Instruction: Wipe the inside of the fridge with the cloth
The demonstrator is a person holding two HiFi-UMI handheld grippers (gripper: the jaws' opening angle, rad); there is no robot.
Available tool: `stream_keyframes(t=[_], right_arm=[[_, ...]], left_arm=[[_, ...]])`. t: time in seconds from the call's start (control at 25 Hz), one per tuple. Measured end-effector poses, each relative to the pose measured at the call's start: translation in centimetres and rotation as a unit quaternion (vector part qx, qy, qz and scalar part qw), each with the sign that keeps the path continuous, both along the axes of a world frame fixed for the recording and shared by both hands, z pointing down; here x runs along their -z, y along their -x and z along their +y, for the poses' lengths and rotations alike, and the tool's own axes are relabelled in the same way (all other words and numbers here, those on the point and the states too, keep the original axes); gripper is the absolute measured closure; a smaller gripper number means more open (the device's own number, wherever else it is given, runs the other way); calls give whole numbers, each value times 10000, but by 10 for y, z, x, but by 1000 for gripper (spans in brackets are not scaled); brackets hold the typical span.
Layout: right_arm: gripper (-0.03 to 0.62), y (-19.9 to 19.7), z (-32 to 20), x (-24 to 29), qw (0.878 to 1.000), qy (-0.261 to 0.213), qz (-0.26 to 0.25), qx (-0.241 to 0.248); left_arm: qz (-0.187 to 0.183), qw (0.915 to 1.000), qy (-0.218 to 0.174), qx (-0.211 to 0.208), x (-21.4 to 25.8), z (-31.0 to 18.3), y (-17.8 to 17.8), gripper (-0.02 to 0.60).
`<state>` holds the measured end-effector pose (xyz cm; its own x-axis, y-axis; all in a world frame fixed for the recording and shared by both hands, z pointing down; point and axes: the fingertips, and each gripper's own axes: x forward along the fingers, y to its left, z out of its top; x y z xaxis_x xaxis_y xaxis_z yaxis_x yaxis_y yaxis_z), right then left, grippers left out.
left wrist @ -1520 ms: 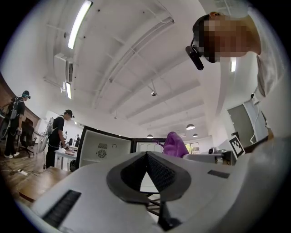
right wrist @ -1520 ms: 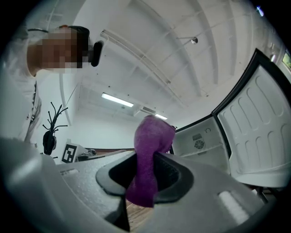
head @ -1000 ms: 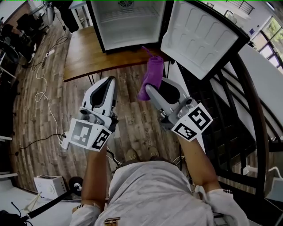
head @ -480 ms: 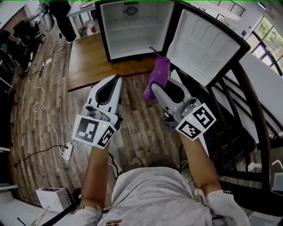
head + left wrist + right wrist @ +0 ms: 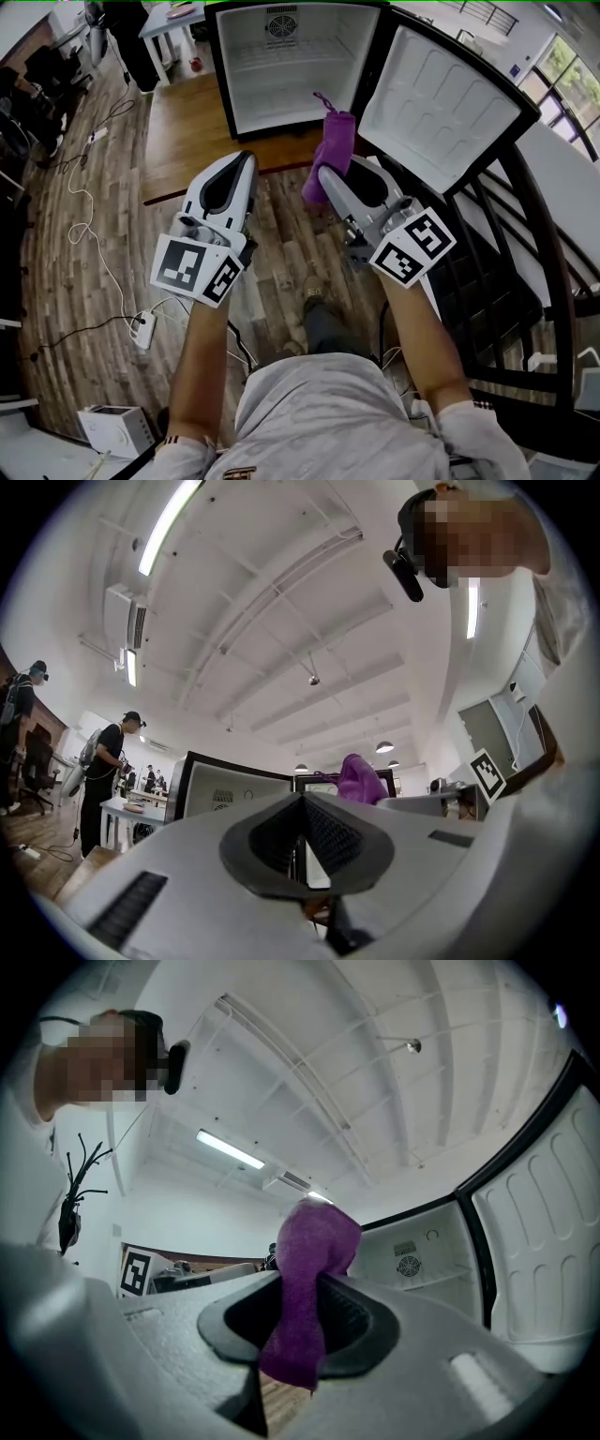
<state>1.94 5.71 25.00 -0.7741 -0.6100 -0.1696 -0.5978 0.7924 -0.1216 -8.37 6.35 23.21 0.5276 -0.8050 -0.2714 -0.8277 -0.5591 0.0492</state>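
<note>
Right gripper (image 5: pixel 324 176) clamped on purple fabric cloth (image 5: pixel 335 141)
Left gripper (image 5: pixel 246 159) jaws together; open black-framed white fridge (image 5: pixel 246 80) ahead

The whole inside of the fridge (image 5: pixel 281 80) now shows, lower in the head view. The left tool (image 5: pixel 247 159) and the right tool (image 5: pixel 323 175), with its cloth (image 5: pixel 330 150), sit slightly farther forward than before.

Wood-plank floor (image 5: pixel 66 272) stretching below, white cable (image 5: pixel 86 220) trailing across it, black railing (image 5: pixel 547 246) curving at right, strip light (image 5: pixel 169 522) glowing on white ceiling (image 5: pixel 281 621).
</note>
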Motion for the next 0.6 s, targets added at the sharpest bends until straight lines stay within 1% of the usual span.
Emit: stream_keyframes(t=[0.36, 0.6], right_arm=[[488, 4, -87, -1, 9998, -143, 107, 104], [488, 1, -159, -4, 9995, -62, 131, 285]], left_arm=[[-129, 9997, 48, 198, -8, -85, 3, 583], [-283, 9987, 93, 409, -10, -153, -5, 583]])
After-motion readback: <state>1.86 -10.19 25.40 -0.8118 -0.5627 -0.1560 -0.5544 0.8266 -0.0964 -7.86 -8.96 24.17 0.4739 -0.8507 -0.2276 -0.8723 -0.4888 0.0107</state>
